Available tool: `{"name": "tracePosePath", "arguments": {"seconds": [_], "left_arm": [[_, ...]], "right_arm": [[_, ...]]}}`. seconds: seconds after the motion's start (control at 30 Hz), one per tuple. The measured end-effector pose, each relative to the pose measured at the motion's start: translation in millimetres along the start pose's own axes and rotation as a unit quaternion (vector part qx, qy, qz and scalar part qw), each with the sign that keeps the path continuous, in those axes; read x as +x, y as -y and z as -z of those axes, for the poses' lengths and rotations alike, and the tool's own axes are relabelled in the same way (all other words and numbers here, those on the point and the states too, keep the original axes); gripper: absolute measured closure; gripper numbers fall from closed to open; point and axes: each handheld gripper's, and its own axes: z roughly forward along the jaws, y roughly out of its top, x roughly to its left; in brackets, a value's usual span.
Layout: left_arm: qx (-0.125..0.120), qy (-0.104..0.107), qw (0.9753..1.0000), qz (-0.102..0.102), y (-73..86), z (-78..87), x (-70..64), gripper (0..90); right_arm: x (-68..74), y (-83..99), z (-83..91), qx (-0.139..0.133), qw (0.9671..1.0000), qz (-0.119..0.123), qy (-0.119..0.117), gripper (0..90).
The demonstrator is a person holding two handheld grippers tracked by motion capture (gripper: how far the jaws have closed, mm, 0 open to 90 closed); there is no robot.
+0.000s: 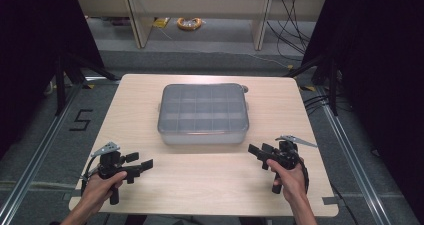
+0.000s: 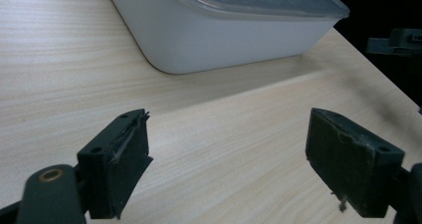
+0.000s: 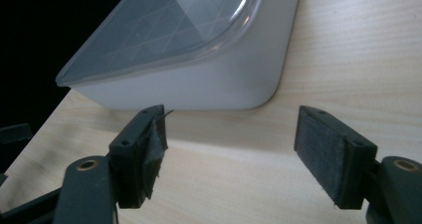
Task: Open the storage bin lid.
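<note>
Two open claws (image 1: 142, 164) (image 1: 255, 150), one lidded box (image 1: 203, 113)

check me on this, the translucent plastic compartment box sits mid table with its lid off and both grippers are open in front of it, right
Not quite: the lid is on. The high view and both gripper views show the clear lid closed over the translucent plastic compartment box, with the dividers visible through it. The rest holds: the box sits mid table, and the left gripper and right gripper are open in front of it, jaws apart and holding nothing.
</note>
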Motion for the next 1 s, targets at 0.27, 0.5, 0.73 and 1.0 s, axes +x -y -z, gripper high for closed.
{"name": "tracePosePath", "arguments": {"seconds": [0.27, 0.5, 0.73, 1.0], "left_arm": [[0.001, -0.002, 1.0000, 0.004, -9.4, -3.6, 3.6, 17.5], [-0.002, -0.006, 0.9999, 0.011, -21.3, -11.5, 8.7, 17.9], [-0.011, -0.014, 0.9996, 0.020, -36.7, -18.6, 16.9, 18.2], [-0.029, -0.024, 0.9985, 0.039, -65.3, -31.1, 27.4, 18.8]], "right_arm": [[-1.5, -13.4, -8.9, -0.002, 0.9999, -0.011, -0.005, 31.9], [-4.8, -25.2, -16.0, -0.008, 1.0000, -0.005, -0.003, 32.6], [-9.8, -39.9, -22.4, -0.011, 0.9998, -0.014, -0.005, 33.2], [-15.3, -61.7, -27.2, -0.031, 0.9988, -0.036, -0.003, 33.8]]}}
